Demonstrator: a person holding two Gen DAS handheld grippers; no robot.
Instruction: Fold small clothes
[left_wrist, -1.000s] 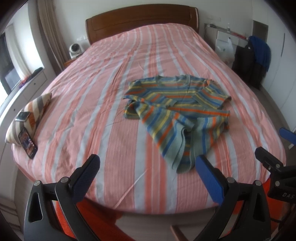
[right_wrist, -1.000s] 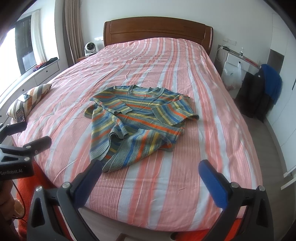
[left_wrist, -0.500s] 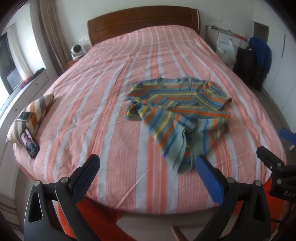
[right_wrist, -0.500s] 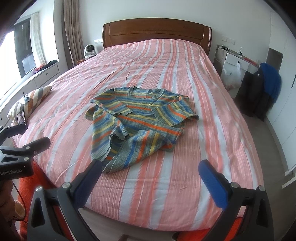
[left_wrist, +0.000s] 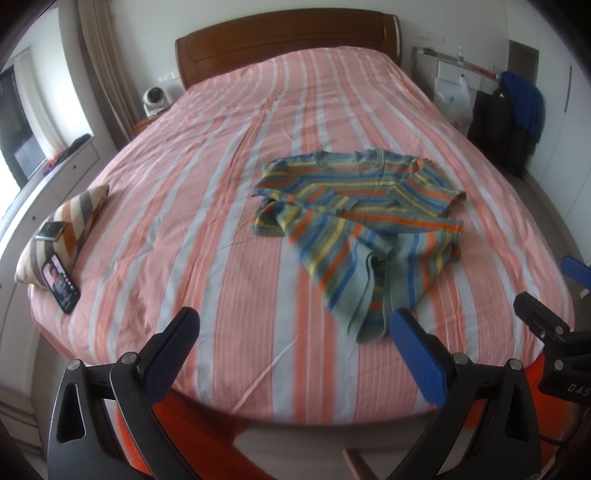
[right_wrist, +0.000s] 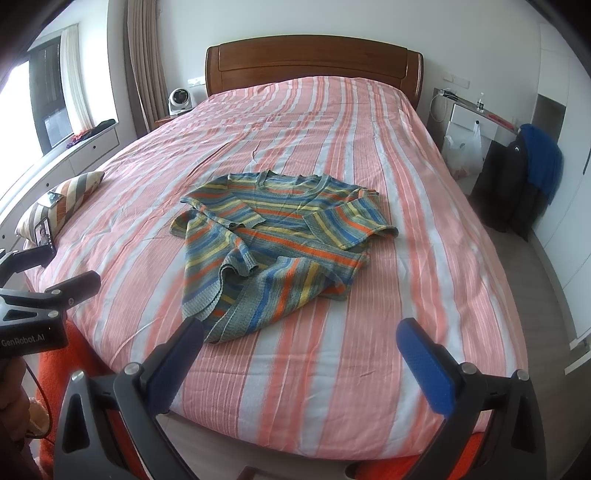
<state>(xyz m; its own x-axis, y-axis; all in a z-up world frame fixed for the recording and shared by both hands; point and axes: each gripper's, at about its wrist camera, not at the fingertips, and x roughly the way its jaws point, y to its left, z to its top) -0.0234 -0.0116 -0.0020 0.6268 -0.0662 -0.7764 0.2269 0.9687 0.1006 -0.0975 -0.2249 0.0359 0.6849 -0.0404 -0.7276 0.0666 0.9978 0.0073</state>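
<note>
One striped sweater (left_wrist: 362, 225) lies crumpled on the bed (left_wrist: 221, 206), nearer the foot edge and a little to the right side. At the left edge of the bed rest one striped cushion (left_wrist: 70, 218) and two phones (left_wrist: 61, 282), well apart from the sweater. Wide bare sheet surrounds the sweater on all sides. The left gripper (left_wrist: 295, 343) and the right gripper (right_wrist: 301, 350) both hang over the foot edge, jaws spread wide and holding nothing.
</note>
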